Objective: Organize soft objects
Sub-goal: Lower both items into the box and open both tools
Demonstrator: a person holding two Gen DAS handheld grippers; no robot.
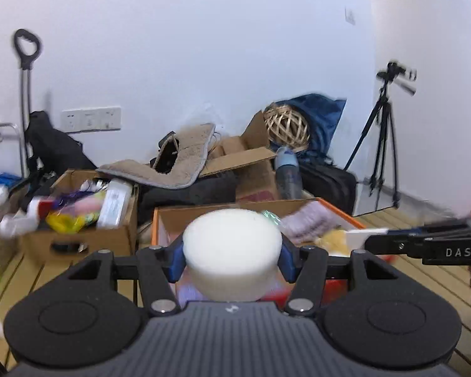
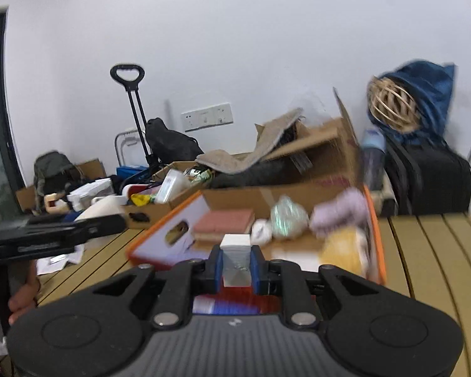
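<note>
In the left wrist view, the left gripper [image 1: 232,259] has its two blue-padded fingers [image 1: 176,262] about half apart and pressed on the sides of a white round foam puck [image 1: 232,253], which is short and wide. The flat round face of the puck looks up and a little away from the camera, so its short axis is near upright and the disc lies almost level between the pads. The gripper points slightly down, toward the orange-edged cardboard box [image 1: 339,210] that stands on the wooden slat floor [image 1: 424,282] just behind the puck. At the right edge the right gripper [image 1: 365,238] enters from the side, and it carries a small white rectangular foam block [image 1: 356,238] at its tip. In the right wrist view, the right gripper [image 2: 235,265] has its fingers [image 2: 215,267] nearly together and clamped on the white block [image 2: 235,260]. The long axis of the block runs forward along the fingers, with its far end raised a little. This gripper also tilts down over the near edge of the orange-edged box [image 2: 373,220], in which lie a pink sponge brick [image 2: 224,224] and a lilac fuzzy cloth [image 2: 339,210]. At the left, a person's hand [image 2: 22,295] holds the grip of the left gripper [image 2: 119,223].
</note>
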